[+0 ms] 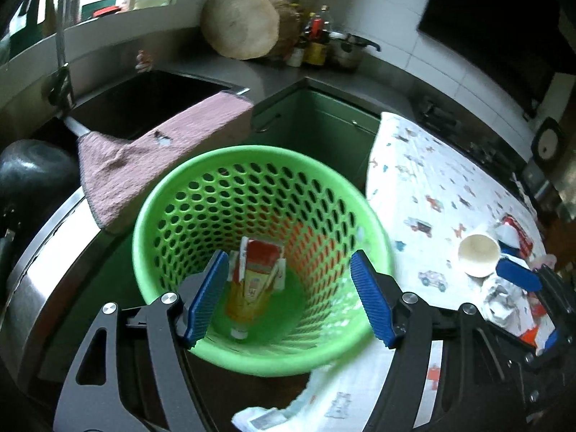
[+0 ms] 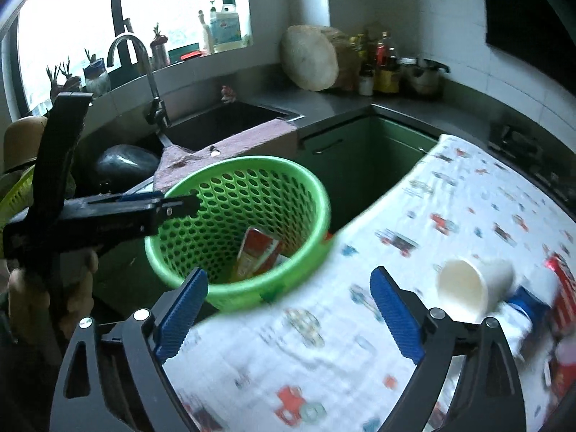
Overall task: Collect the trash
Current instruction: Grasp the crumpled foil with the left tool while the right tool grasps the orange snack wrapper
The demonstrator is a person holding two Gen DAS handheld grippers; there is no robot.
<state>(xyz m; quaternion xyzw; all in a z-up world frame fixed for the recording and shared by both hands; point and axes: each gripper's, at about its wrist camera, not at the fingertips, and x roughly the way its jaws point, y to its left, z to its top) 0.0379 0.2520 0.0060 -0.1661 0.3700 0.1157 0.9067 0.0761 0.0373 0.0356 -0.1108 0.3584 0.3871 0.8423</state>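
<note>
Both hand-held grippers, left (image 1: 289, 298) and right (image 2: 288, 315), gape wide and empty above the bin (image 1: 158, 208), a carton (image 1: 257, 270) already inside, so next I'd reach for the cup (image 2: 471, 284) lying on the desk (image 2: 450, 187).

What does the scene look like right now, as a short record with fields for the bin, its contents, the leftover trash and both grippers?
bin: green perforated bin, upright, beside the cloth
contents: red-yellow carton
leftover trash: paper cup on its side on the cloth; crumpled wrappers next to it
left gripper: open, empty, over the bin
right gripper: open, empty, over the cloth
</note>
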